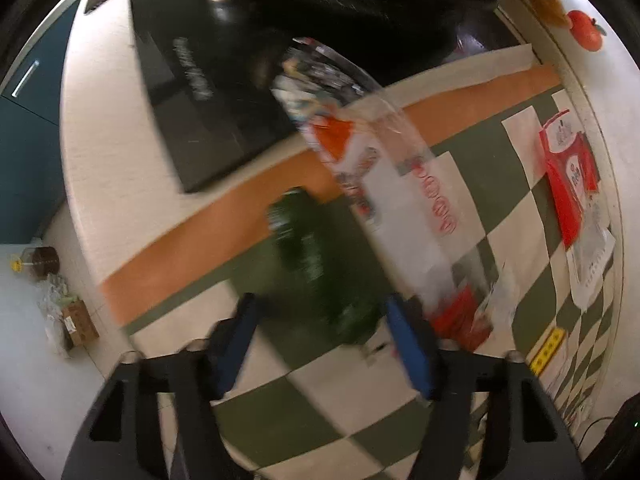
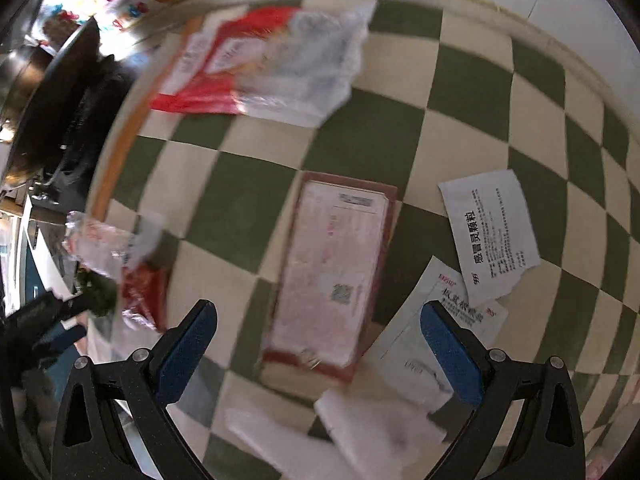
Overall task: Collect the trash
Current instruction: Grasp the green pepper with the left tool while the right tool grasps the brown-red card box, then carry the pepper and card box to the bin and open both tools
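Note:
A green-and-cream checked cloth (image 1: 312, 408) covers the table, strewn with trash. In the left wrist view a blurred dark green packet (image 1: 316, 256) lies on the cloth. Its near end sits between the blue pads of my left gripper (image 1: 320, 300), with a gap still showing on the left side. A long clear wrapper with red print (image 1: 400, 184) lies beside it. My right gripper (image 2: 318, 306) stands wide open over a flat pink box with a red border (image 2: 332, 276), not touching it. White sachets (image 2: 488, 236) lie to its right.
A red-and-clear bag (image 2: 260, 68) and a crumpled clear wrapper (image 2: 108, 248) lie on the cloth, white tissue (image 2: 360, 432) near my right fingers. A black cooktop (image 1: 192, 100) stands at the cloth's orange edge. A red packet (image 1: 568, 176) lies far right. A cardboard box (image 1: 80, 324) sits on the floor.

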Demonstrator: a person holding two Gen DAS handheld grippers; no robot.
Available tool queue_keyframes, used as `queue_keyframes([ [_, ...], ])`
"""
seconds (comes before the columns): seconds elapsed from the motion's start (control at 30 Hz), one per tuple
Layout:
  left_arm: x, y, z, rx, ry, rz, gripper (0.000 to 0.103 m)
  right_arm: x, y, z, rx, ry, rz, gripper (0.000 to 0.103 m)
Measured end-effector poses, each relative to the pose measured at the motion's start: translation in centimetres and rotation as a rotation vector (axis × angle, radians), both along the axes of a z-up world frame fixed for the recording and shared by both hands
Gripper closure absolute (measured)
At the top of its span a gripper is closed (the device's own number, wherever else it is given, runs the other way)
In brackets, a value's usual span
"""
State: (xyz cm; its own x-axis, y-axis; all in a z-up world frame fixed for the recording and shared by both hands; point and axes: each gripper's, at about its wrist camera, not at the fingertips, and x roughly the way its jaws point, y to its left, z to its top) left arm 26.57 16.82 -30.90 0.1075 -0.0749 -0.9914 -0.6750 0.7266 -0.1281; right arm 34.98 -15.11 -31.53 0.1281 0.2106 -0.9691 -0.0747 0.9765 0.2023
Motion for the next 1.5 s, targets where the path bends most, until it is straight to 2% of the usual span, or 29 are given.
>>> queue_keyframes([
  [0.07,0.8,-0.5,0.5,0.031,-0.016,-0.023,0.074,0.7,0.1,-0.9,0.011,0.016,0.001,0.000],
  [0.1,1.0,-0.7,0.6,0.041,-0.012,-0.034,0.078,1.1,0.3,-1.3,0.011,0.019,0.004,0.000],
  [0.13,1.0,-0.8,0.7,0.046,-0.014,-0.043,0.079,1.3,0.5,-1.6,0.013,0.017,0.008,0.001],
  [0.2,1.0,-1.3,0.9,0.104,-0.001,-0.072,0.080,1.7,1.1,-2.0,-0.013,0.003,0.029,0.010],
  [0.23,0.7,-1.5,1.2,0.138,0.001,-0.092,0.080,1.8,1.6,-1.8,-0.045,-0.028,0.046,0.017],
  [0.27,0.7,-1.9,1.4,0.157,0.000,-0.104,0.080,1.7,2.2,-1.5,-0.087,-0.068,0.061,0.036],
  [0.3,0.4,-2.2,1.8,0.179,-0.004,-0.118,0.080,1.8,2.2,-1.3,-0.088,-0.086,0.066,0.039],
  [0.43,-1.7,-2.8,4.0,0.246,-0.043,-0.167,0.081,2.0,1.3,0.4,-0.021,-0.133,0.037,0.040],
  [0.63,-5.9,-2.1,9.6,0.322,-0.152,-0.187,0.081,0.5,2.2,6.4,0.033,-0.265,0.065,0.040],
  [0.83,-11.7,1.2,13.4,0.361,-0.228,-0.148,0.081,-3.8,6.9,12.4,0.119,-0.375,0.159,0.041],
  [0.93,-14.4,3.9,14.0,0.360,-0.239,-0.102,0.081,-6.3,10.6,13.6,0.156,-0.393,0.224,0.041],
  [1.1,-19.6,8.3,13.4,0.364,-0.221,-0.002,0.081,-10.3,16.6,14.5,0.252,-0.453,0.304,0.041],
  [1.23,-23.8,11.5,12.2,0.340,-0.204,0.077,0.081,-12.6,20.7,14.6,0.347,-0.428,0.358,0.041],
  [1.3,-26.0,13.0,11.1,0.320,-0.194,0.111,0.081,-14.5,23.3,14.3,0.352,-0.404,0.417,0.041],
  [1.43,-29.7,16.2,7.3,0.262,-0.149,0.180,0.081,-19.3,28.9,11.5,0.348,-0.318,0.548,0.041],
  [1.5,-31.8,18.2,4.2,0.222,-0.112,0.218,0.081,-22.0,32.1,8.6,0.332,-0.259,0.614,0.041],
])
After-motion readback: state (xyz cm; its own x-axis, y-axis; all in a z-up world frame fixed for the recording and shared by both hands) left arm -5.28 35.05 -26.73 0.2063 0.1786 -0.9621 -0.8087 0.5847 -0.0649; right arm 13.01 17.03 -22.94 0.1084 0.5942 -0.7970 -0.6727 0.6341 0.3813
